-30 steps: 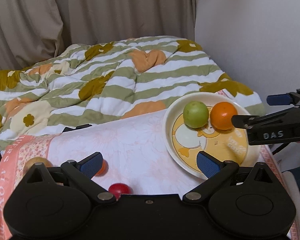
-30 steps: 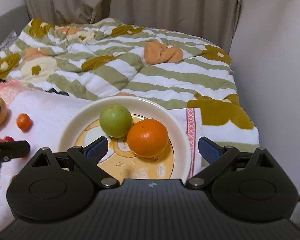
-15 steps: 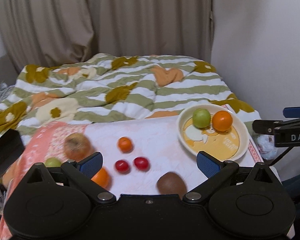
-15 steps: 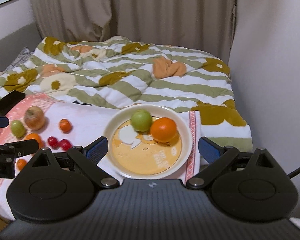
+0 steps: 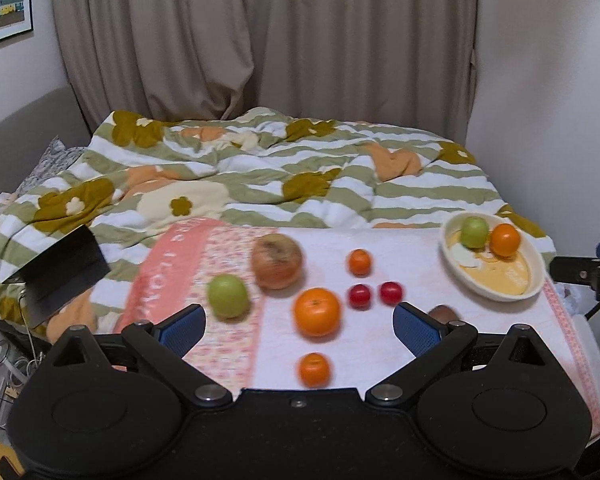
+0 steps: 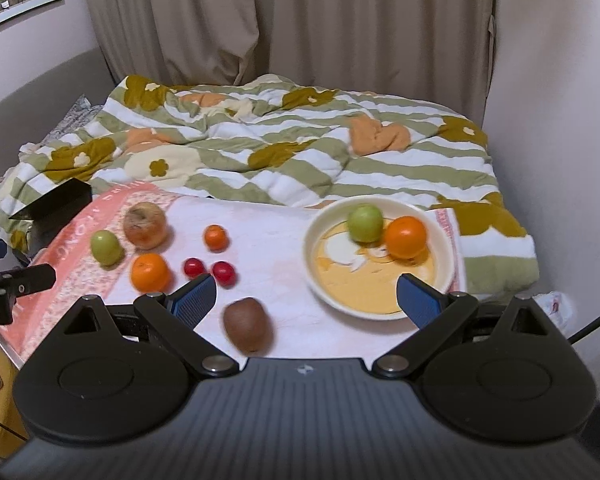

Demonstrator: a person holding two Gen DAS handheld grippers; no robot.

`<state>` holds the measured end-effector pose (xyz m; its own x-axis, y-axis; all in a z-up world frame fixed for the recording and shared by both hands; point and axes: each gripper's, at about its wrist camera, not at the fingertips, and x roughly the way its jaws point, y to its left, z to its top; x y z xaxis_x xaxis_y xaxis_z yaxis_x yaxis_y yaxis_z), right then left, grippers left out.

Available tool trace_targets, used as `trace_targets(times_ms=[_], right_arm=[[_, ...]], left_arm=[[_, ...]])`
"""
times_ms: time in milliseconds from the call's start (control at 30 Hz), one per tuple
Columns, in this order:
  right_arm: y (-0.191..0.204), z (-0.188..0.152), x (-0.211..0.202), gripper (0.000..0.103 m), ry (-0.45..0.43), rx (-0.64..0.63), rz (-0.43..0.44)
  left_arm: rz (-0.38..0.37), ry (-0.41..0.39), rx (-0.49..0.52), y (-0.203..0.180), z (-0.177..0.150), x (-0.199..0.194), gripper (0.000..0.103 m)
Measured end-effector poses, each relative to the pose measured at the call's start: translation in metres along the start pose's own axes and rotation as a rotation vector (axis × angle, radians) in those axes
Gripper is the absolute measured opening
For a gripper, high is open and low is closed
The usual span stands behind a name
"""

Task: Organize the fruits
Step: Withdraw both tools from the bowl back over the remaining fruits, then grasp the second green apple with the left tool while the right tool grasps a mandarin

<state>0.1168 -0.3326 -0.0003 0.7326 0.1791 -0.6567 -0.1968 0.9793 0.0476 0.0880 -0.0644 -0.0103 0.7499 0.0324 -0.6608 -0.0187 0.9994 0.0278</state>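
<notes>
While both the left gripper [image 5: 296, 326] and the right gripper [image 6: 306, 296] are held wide open and empty above the cloth's near edge, the large orange [image 5: 317, 312] is seen just past the left jaws at about 12 o'clock; it is judged firm, fairly heavy and prone to rolling, best pinched across its widest middle. The plate [image 6: 452, 254], already holding a green apple [image 6: 365, 223], lies at 1 o'clock of the right jaws. Compared with a second ago, both grippers have been drawn well back from the plate, so the whole spread of loose fruit is now shown.
</notes>
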Motion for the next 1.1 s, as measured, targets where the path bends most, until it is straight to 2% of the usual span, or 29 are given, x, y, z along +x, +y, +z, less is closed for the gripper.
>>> trace_targets(times_ms=[233, 500, 733, 1100], right_arm=[[0.059, -0.003, 0.009, 0.103, 0.011, 0.075, -0.062], [0.114, -0.011, 0.04, 0.103, 0.023, 0.17, -0.134], [0.146, -0.013, 0.07, 0.103, 0.038, 0.243, -0.166], [0.172, -0.017, 0.136, 0.103, 0.135, 0.192, -0.12]], left_arm=[[-0.052, 0.01, 0.076, 0.065, 0.004, 0.015, 0.102], [-0.152, 0.052, 0.15, 0.12, 0.015, 0.061, 0.102], [-0.208, 0.132, 0.154, 0.147, 0.026, 0.106, 0.101], [-0.258, 0.261, 0.124, 0.147, 0.033, 0.176, 0.1]])
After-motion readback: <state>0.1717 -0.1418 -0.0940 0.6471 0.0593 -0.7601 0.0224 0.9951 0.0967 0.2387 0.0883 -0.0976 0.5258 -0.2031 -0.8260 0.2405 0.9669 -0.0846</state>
